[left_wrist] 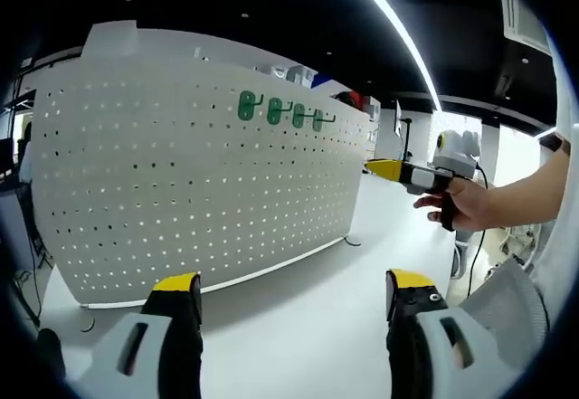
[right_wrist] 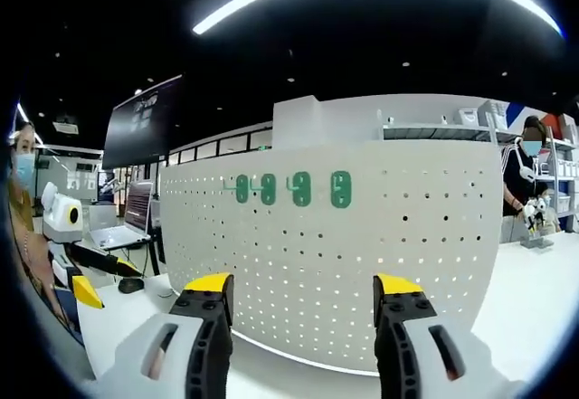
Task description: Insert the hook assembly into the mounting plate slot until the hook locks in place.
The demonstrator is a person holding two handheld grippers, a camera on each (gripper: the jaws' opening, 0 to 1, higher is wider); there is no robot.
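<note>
Pegboard (left_wrist: 199, 173), white and perforated, stands upright on the white counter (left_wrist: 298, 327) across the middle of the left gripper view. Four green hooks (left_wrist: 276, 111) hang in a row near its top edge, toward the upper centre of the frame. Left tongs (left_wrist: 294, 304) rise from the bottom, spread apart, gripping nothing. Right tongs (right_wrist: 303, 313) are likewise released and bare, facing the board, hooks at centre frame.

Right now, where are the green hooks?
The four green hooks hang in a row near the top of the white pegboard, above both open grippers; in the left gripper view they sit upper centre.
</note>
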